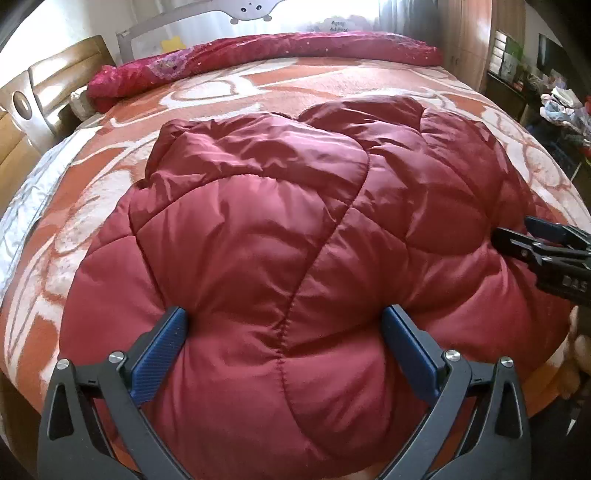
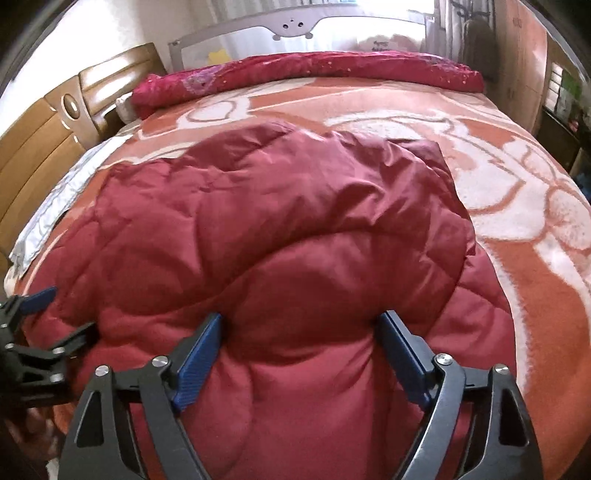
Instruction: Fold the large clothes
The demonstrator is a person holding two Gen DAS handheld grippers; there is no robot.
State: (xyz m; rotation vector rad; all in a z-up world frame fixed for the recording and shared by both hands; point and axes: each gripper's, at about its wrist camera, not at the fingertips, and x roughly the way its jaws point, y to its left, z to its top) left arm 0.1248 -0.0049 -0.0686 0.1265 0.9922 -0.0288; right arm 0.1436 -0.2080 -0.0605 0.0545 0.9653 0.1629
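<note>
- An orange-and-white patterned blanket (image 1: pixel 303 85) covers the bed.
- A rolled crimson quilt (image 1: pixel 258 55) lies along its far edge.
- A wooden headboard (image 2: pixel 55 122) stands at the left.
- A grey bed rail (image 2: pixel 295 26) stands beyond.

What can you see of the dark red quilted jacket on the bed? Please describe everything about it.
The dark red quilted jacket is puffy, of shiny smooth fabric with curved stitched seams. It lies folded in a thick bundle on the orange and white blanket, near the bed's front edge. The left gripper and the right gripper both press their blue fingers into its near edge, bulging padding between them.
</note>
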